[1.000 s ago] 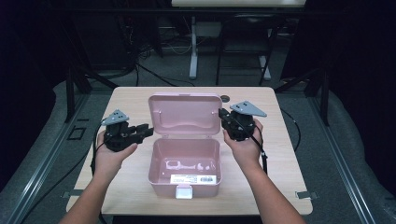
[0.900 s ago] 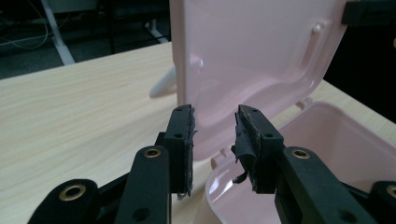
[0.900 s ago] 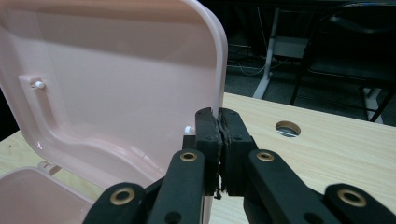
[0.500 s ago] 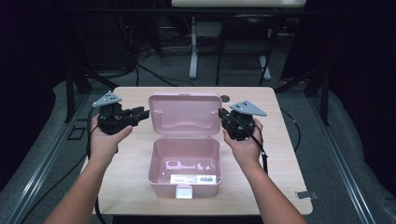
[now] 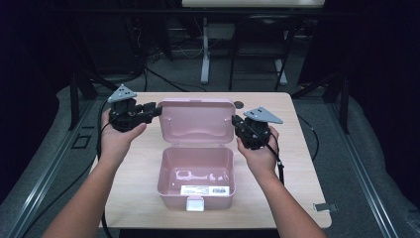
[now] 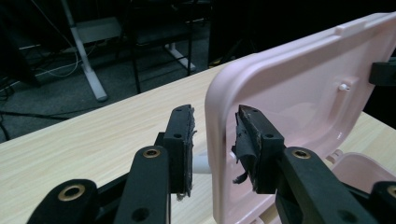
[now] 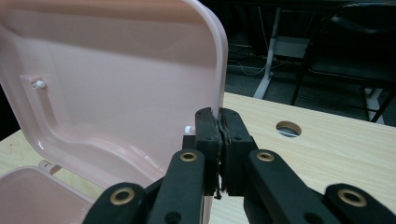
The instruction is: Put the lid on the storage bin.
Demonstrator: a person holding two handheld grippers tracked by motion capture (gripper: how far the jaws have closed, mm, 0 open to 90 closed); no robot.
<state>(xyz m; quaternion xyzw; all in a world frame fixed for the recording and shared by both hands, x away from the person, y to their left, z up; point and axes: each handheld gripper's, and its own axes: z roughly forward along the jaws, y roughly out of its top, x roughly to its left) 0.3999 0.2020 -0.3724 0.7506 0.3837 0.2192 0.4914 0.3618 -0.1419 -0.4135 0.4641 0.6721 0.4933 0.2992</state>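
Right gripper (image 7: 219, 140) hides the lid (image 5: 196, 120) edge it pinches

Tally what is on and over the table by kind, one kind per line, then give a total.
Pink boxes with a raised lid: 1
Hand-held claws: 2, the left claw and the right claw
White labels inside the box: 1
Round holes in the tabletop: 1
Total: 5

A light wooden table (image 5: 302, 148) fills the frame's centre, with a round cable hole (image 5: 239, 104) near its far edge. A white desk leg (image 5: 205, 49) stands at upper centre.
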